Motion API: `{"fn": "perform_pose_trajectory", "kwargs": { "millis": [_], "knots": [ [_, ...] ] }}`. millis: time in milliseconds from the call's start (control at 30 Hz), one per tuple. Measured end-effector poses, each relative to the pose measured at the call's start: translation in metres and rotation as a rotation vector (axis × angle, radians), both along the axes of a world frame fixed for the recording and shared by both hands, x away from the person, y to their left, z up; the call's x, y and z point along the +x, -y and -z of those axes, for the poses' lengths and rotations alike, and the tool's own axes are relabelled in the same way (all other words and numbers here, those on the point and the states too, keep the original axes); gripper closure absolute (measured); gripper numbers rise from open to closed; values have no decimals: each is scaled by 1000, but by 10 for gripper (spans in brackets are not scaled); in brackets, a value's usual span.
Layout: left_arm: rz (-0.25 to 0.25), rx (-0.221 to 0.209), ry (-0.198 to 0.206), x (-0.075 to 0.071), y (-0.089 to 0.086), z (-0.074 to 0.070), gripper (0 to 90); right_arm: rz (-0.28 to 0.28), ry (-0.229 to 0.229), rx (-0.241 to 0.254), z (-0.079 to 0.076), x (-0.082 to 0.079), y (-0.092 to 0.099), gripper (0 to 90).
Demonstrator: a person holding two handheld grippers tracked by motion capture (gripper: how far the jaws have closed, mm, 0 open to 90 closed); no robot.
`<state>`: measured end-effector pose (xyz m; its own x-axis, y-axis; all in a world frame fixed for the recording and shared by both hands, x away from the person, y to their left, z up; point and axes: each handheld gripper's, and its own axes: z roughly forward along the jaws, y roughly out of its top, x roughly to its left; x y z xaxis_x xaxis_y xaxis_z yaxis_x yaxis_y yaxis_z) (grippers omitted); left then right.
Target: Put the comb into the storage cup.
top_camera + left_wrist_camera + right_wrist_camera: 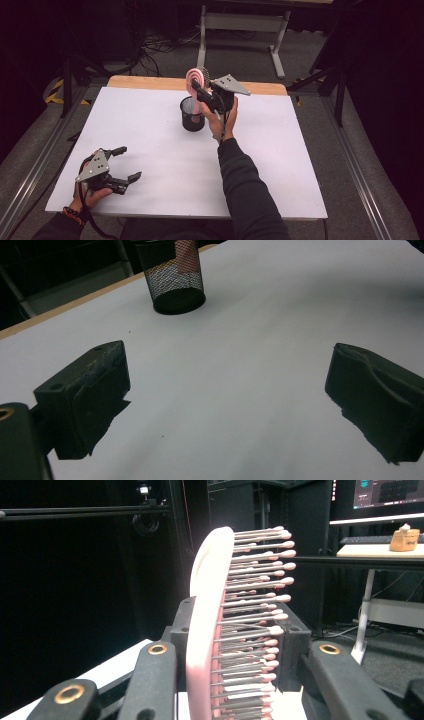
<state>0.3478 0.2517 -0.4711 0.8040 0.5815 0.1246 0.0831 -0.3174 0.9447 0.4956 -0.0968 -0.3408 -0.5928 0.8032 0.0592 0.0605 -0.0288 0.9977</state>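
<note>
A white-topped table stands in a dark workroom, cables and a metal stand on the floor beyond it. At its near left corner the left claw rests low over the bare surface, jaws spread wide with nothing between them. Farther in, near the table's middle, a black mesh cup stands upright. Directly above it the right claw clamps a pink hairbrush by its head, one jaw against the smooth pink back and the other pressing into the bristles, with the handle hanging down into the cup, as the left gripper view shows. The brush looks light and rigid, its plastic back likely slick, while the ball-tipped pins should give and spring under pressure, making a grip across the head spongy. A firmer hold would probably be across the bare handle or the edges of the head, where hard plastic meets the pads.
</note>
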Motion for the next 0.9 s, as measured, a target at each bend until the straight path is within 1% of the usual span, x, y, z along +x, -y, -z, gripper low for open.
{"fn": "perform_pose_trajectory", "kwargs": {
  "millis": [300, 567, 600, 667, 767, 900],
  "knots": [
    [1, 0, -3, 0, 0, 0, 49, 10, -29, 7, 13, 1, 4, 625],
    [5, 4, -7, 0, 0, 0, 49, 15, -48, -5, 23, 0, 5, 625],
    [5, 3, -5, 1, 0, 1, 49, 16, -50, 3, 24, 0, 5, 624],
    [8, 9, -6, 1, 0, 1, 49, 16, -57, -1, 27, 0, 6, 624],
    [9, 8, -4, 1, 1, 0, 49, 18, -61, -6, 30, -1, 8, 624],
    [12, 5, -8, 1, 1, 1, 49, 18, -62, 6, 32, -2, 9, 623]
  ]
}}
